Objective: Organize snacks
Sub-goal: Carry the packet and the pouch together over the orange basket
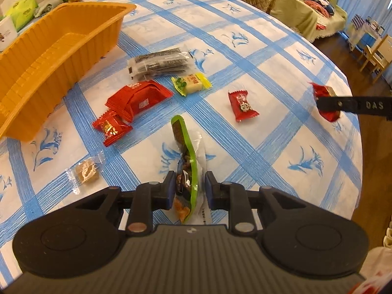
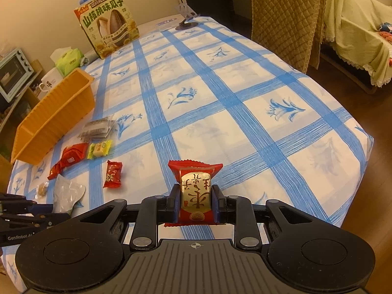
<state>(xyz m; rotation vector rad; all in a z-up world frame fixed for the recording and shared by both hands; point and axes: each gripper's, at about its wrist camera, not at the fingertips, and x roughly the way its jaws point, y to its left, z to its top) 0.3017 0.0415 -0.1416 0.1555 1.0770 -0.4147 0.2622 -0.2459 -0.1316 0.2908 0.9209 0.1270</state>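
My left gripper (image 1: 187,186) has a green-edged snack pouch (image 1: 186,156) standing on edge between its fingers; the left pad touches it, a gap shows on the right. My right gripper (image 2: 194,203) is shut on a red-and-gold snack pack (image 2: 195,191), held above the table; it also shows in the left wrist view (image 1: 325,103). The orange tray (image 1: 36,73) is empty at the left. Loose on the cloth: a large red pack (image 1: 139,98), a small red pack (image 1: 111,128), a red candy (image 1: 242,105), a yellow-green candy (image 1: 191,83), dark bars (image 1: 159,62), a clear-wrapped brown piece (image 1: 85,171).
A blue-checked tablecloth (image 2: 220,98) covers the table. A sunflower-seed box (image 2: 107,29), tissue pack (image 2: 68,58) and mug (image 2: 51,79) stand at the far left end. A quilted chair (image 2: 284,17) is beyond the far edge. The table edge drops off at right.
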